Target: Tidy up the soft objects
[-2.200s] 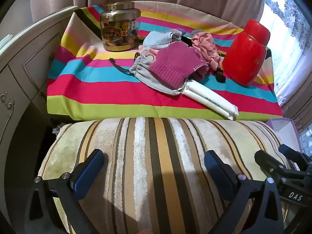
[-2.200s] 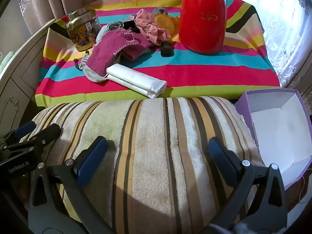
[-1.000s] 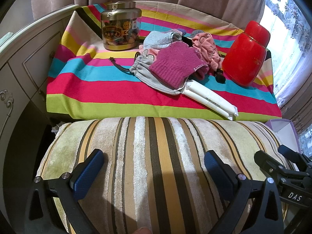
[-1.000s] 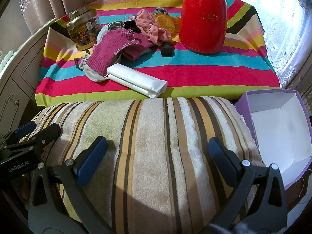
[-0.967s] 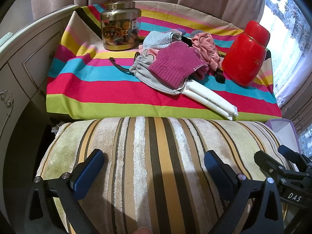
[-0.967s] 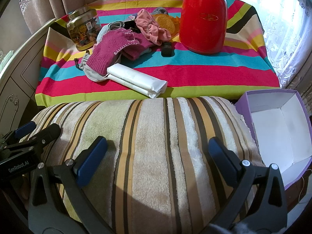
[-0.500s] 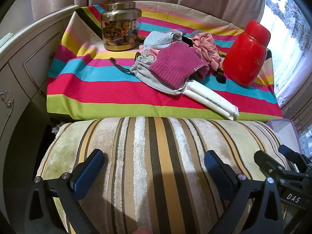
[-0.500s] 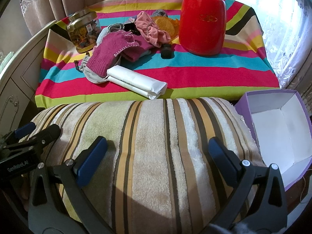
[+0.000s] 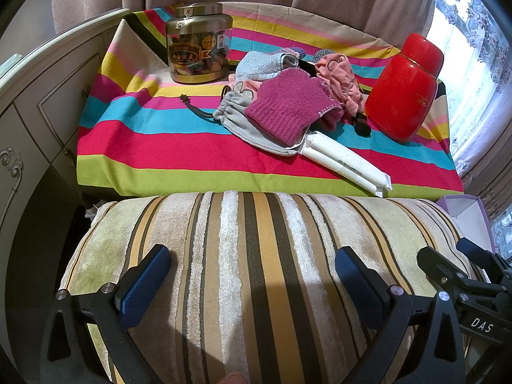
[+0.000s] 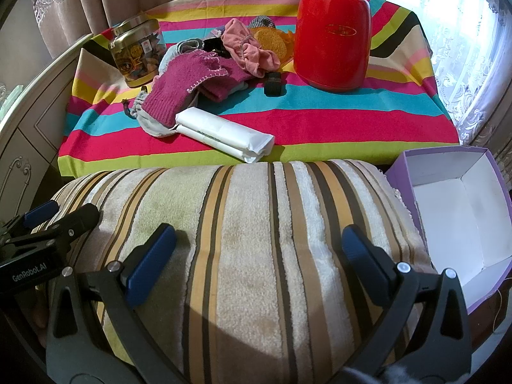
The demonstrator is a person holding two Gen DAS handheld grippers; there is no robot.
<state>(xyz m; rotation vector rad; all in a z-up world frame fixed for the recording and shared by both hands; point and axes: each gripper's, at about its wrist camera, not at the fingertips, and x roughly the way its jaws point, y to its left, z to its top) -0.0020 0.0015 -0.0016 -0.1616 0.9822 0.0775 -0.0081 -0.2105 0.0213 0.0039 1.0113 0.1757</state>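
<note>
A heap of soft things lies on the rainbow-striped cloth (image 9: 166, 156): a magenta knit piece (image 9: 286, 108) (image 10: 182, 86), a grey drawstring pouch (image 9: 236, 118), a light blue cloth (image 9: 259, 64), a pink garment (image 9: 339, 80) (image 10: 246, 48) and a white soft pack (image 9: 345, 163) (image 10: 224, 134). Both grippers hover over a striped plush cushion (image 9: 256, 256) (image 10: 256, 240) in front of the cloth. My left gripper (image 9: 252, 268) is open, nothing between its blue pads. My right gripper (image 10: 259, 243) is open too. Each gripper shows at the edge of the other's view.
A red jar (image 9: 403, 89) (image 10: 332, 28) stands at the right of the cloth, a glass jar with a gold lid (image 9: 196, 44) (image 10: 137, 54) at the back left. An open purple box (image 10: 460, 217) sits to the right of the cushion. A white cabinet (image 9: 38, 102) flanks the left.
Almost nothing: both views have shifted very slightly, and both grippers stay open above the cushion.
</note>
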